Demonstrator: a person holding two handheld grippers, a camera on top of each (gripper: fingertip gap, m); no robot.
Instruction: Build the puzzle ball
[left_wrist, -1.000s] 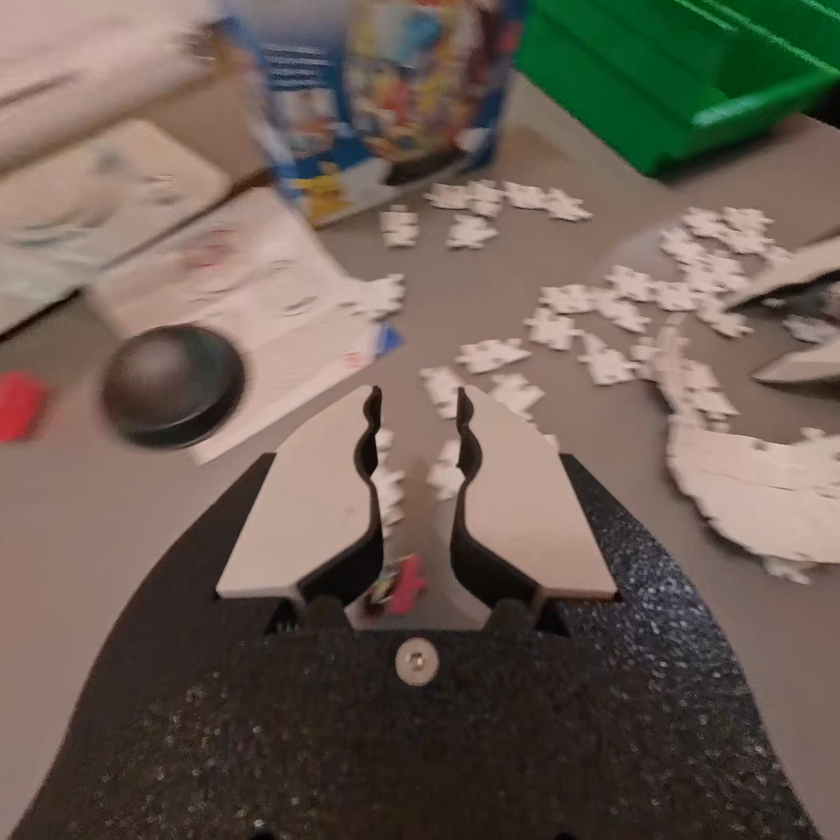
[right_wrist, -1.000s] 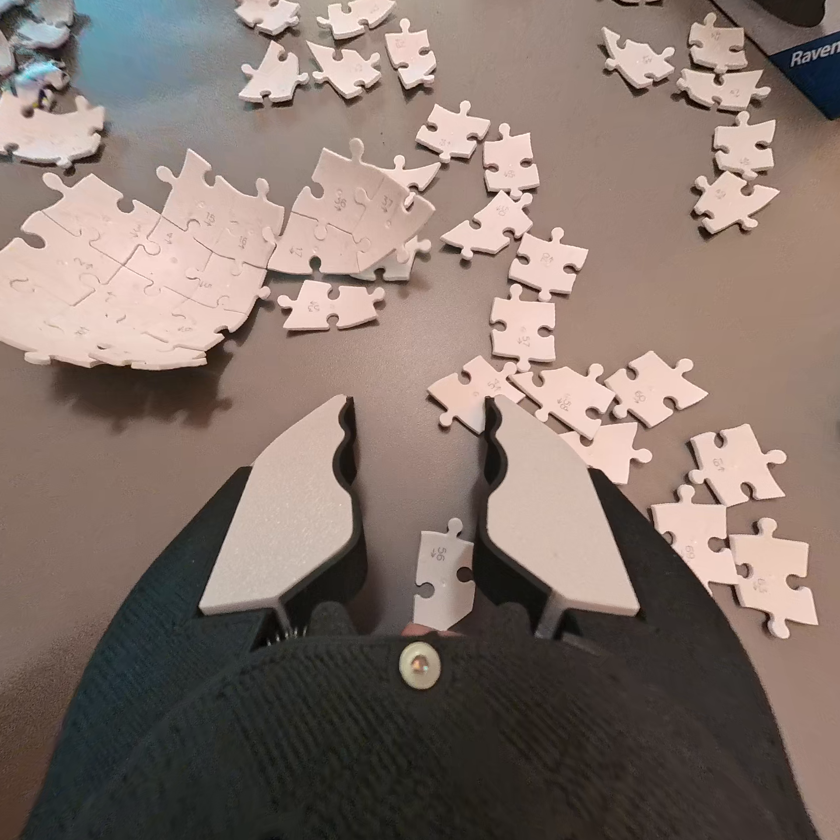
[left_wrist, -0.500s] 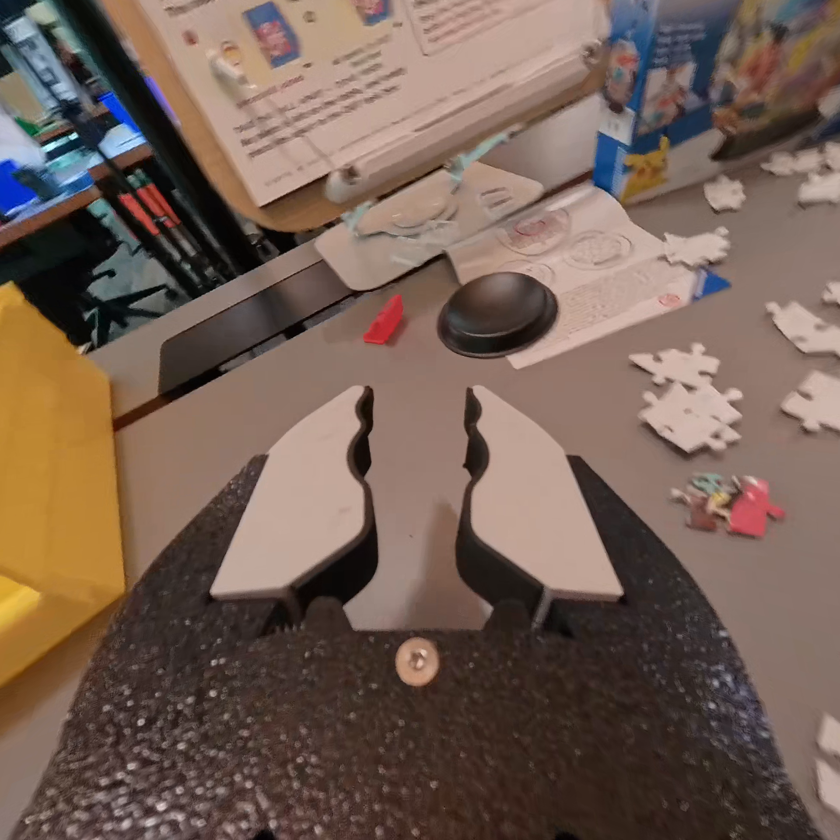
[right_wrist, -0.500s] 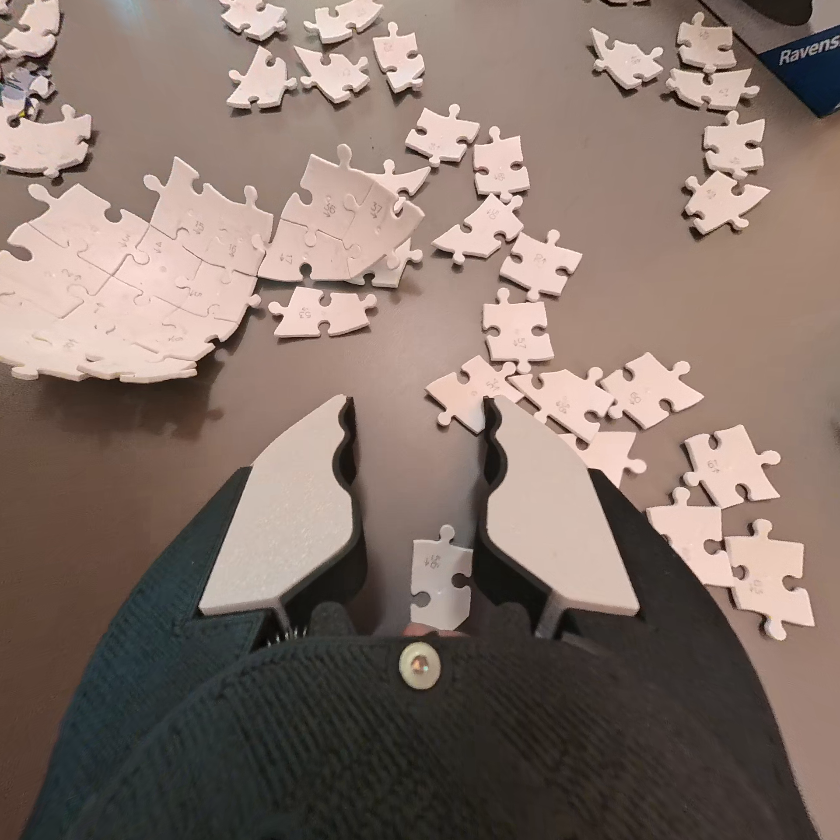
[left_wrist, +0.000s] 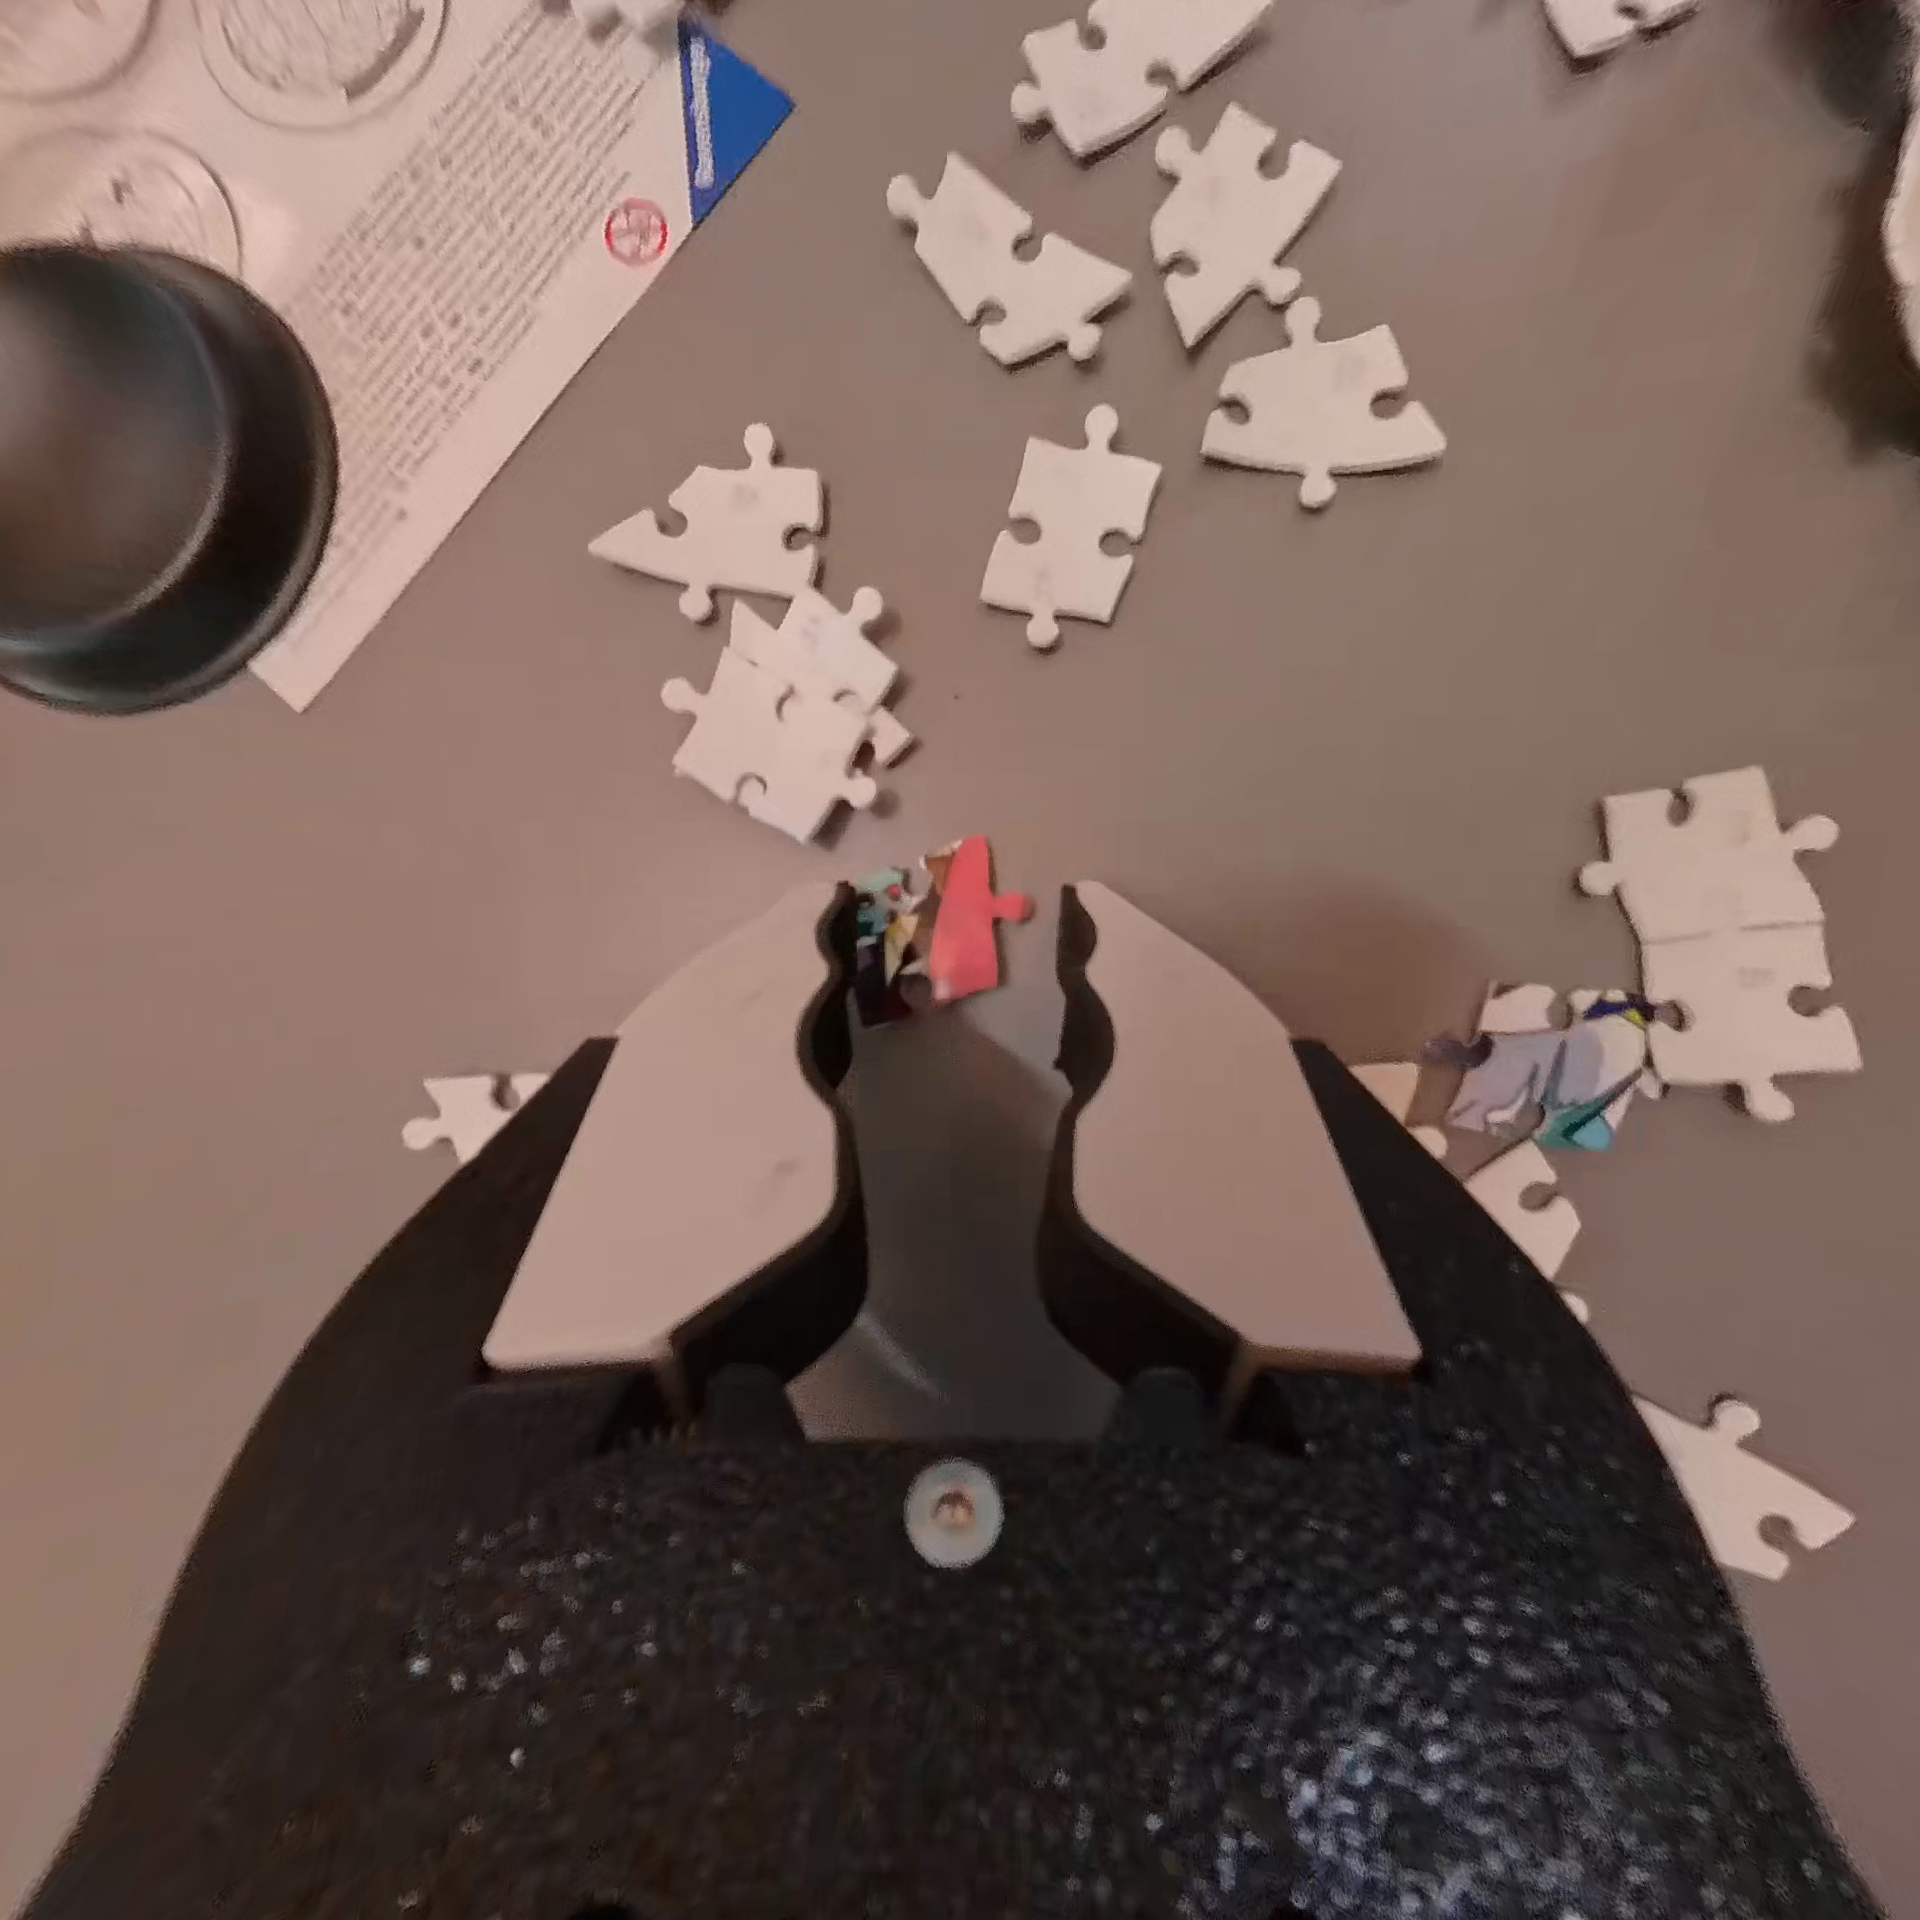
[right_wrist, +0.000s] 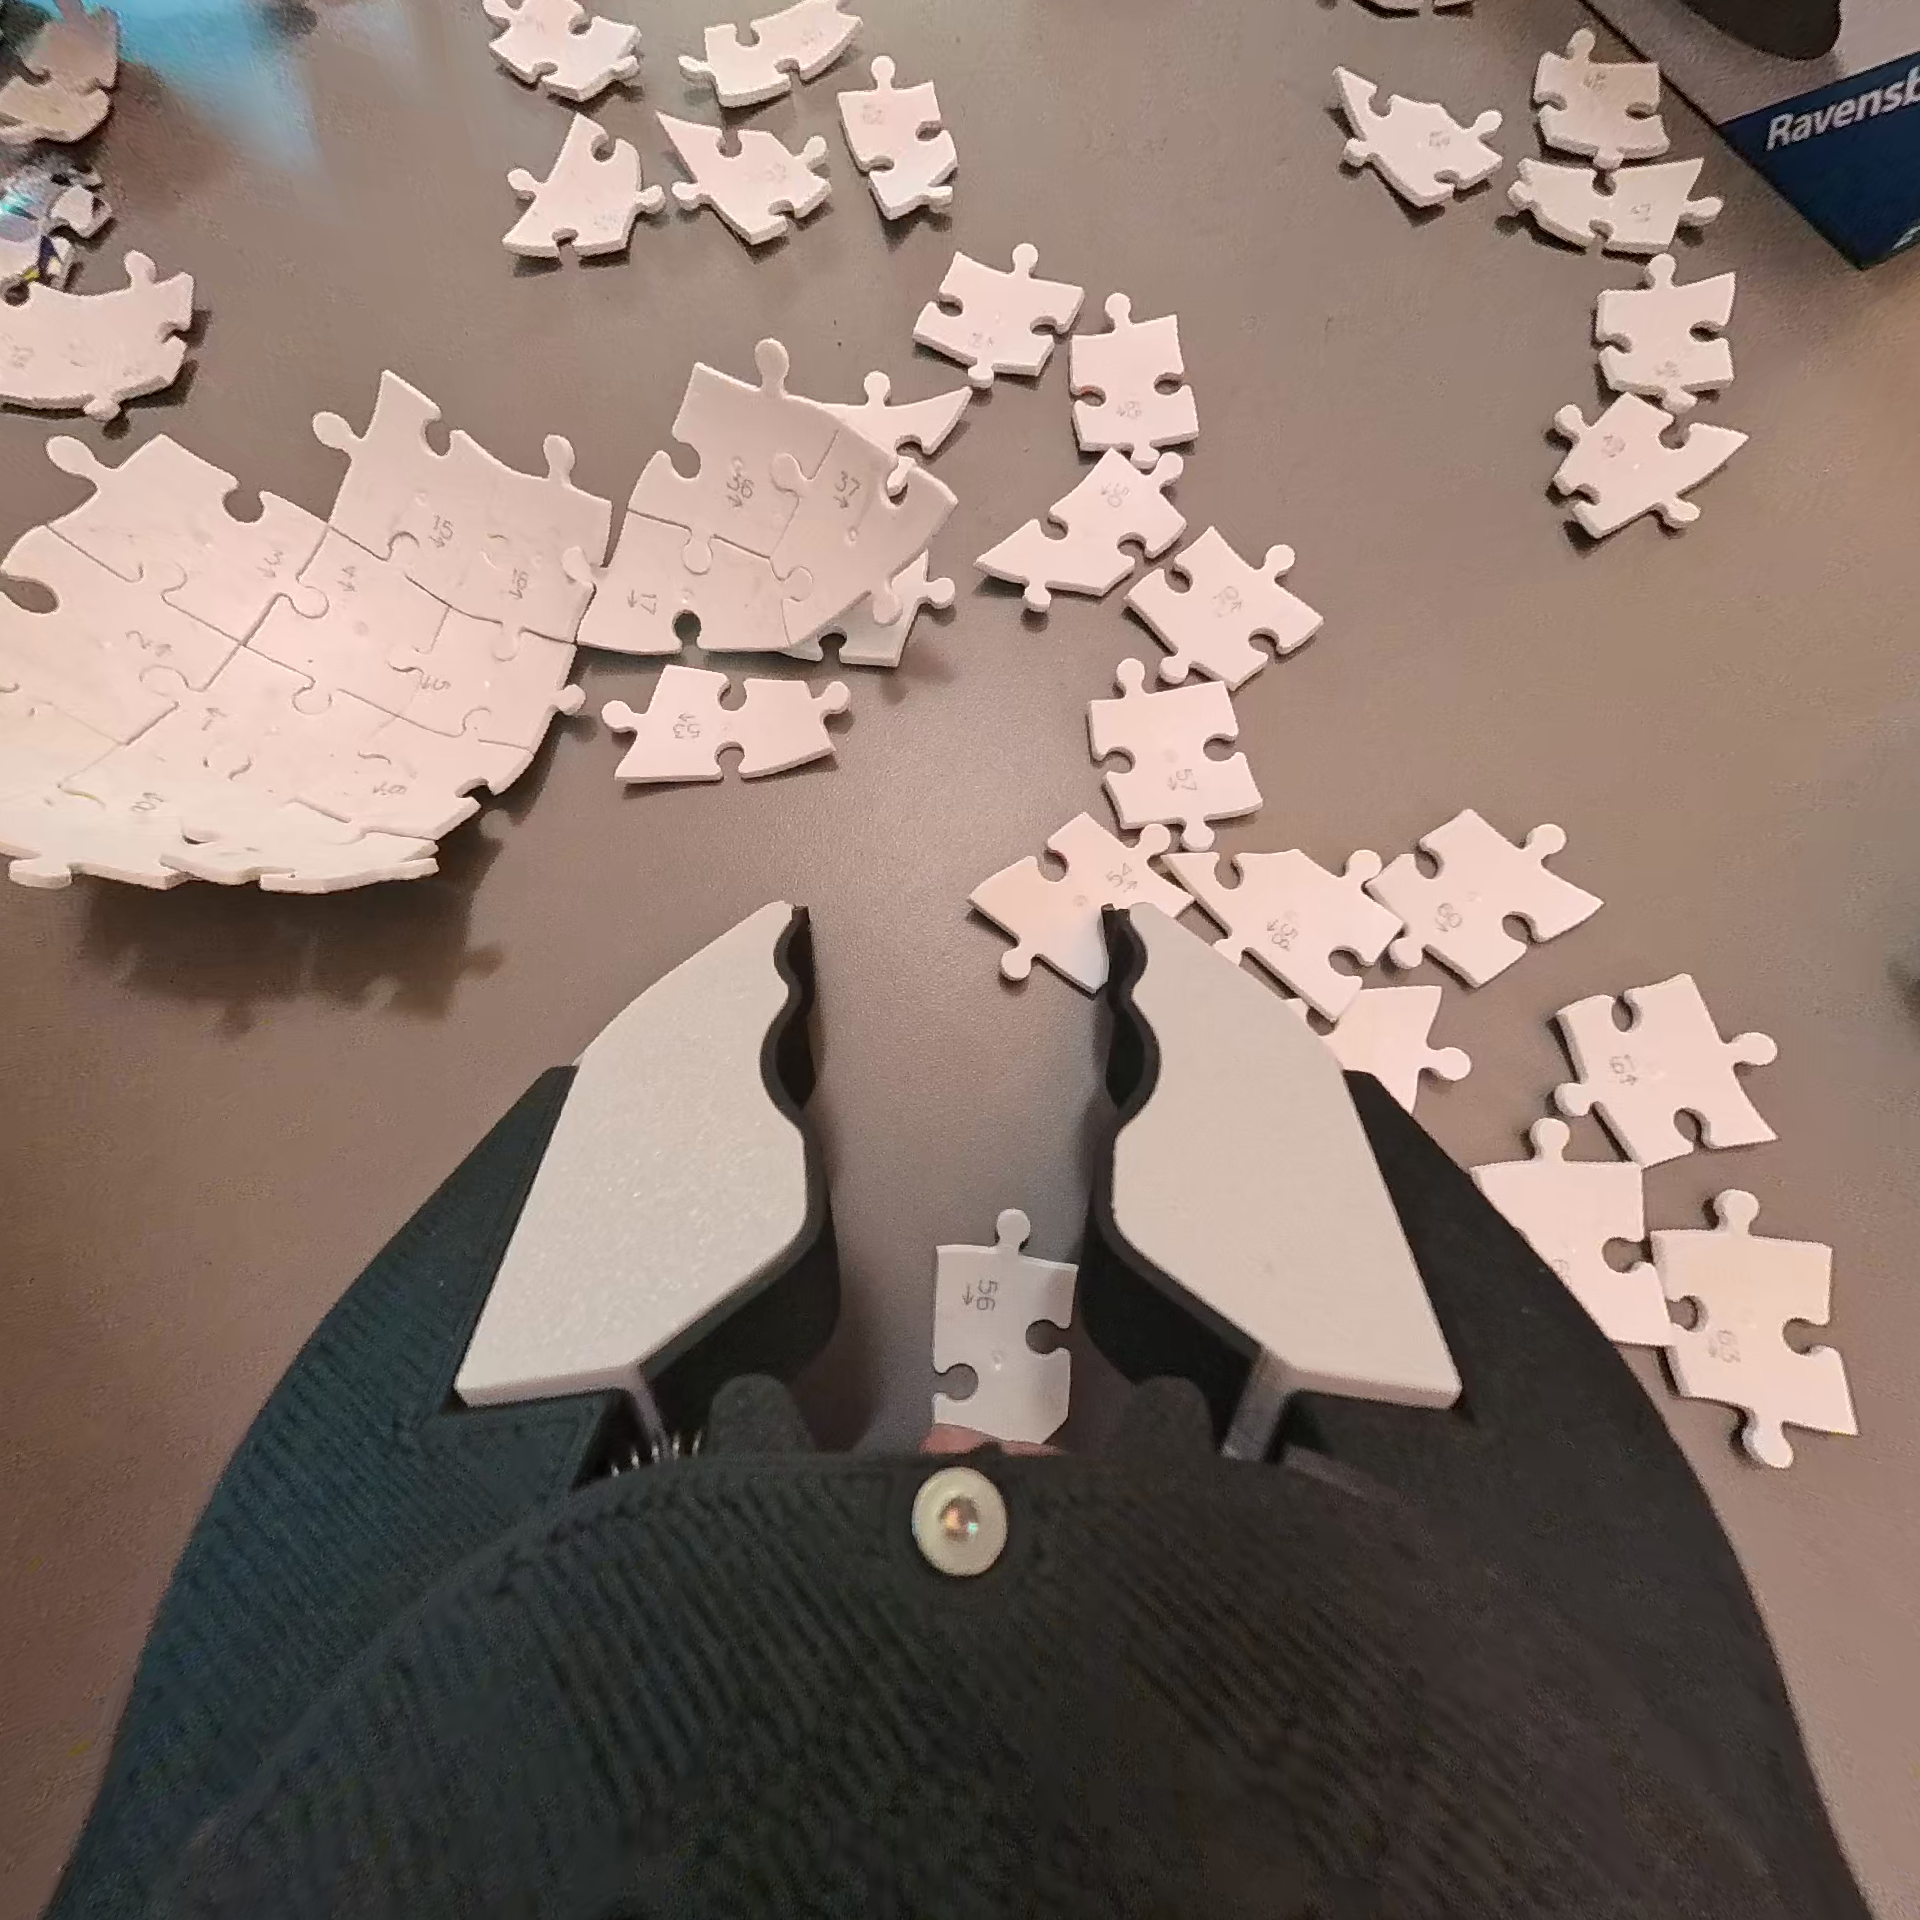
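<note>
In the left wrist view my left gripper (left_wrist: 951, 914) is open, pointing down at the grey table. A colourful red-edged puzzle piece (left_wrist: 961, 935) lies face up between its fingertips, closer to the left finger. Loose white pieces (left_wrist: 1070, 530) lie face down beyond it. In the right wrist view my right gripper (right_wrist: 956, 925) is open and empty above the table. A white piece (right_wrist: 1003, 1340) lies on the table between its fingers, near their base. The partly built curved shell (right_wrist: 260, 665) lies to the left, with a joined smaller section (right_wrist: 758, 530) beside it.
A black dome stand (left_wrist: 135, 478) sits on an instruction sheet (left_wrist: 468, 208) at the left. Another colourful piece (left_wrist: 1548, 1081) lies to the right of my left gripper. Many loose white pieces (right_wrist: 1288, 914) crowd the right side. A blue box (right_wrist: 1829, 135) is at the far right. The gap from one gripper's tips to the other's is roughly 30 cm. To the joined smaller section (right_wrist: 758, 530): right tips about 7 cm, left tips about 20 cm.
My left gripper swung away to the table's left end, then back down over the colourful piece, which now lies between its fingertips. My right gripper has hardly moved.
</note>
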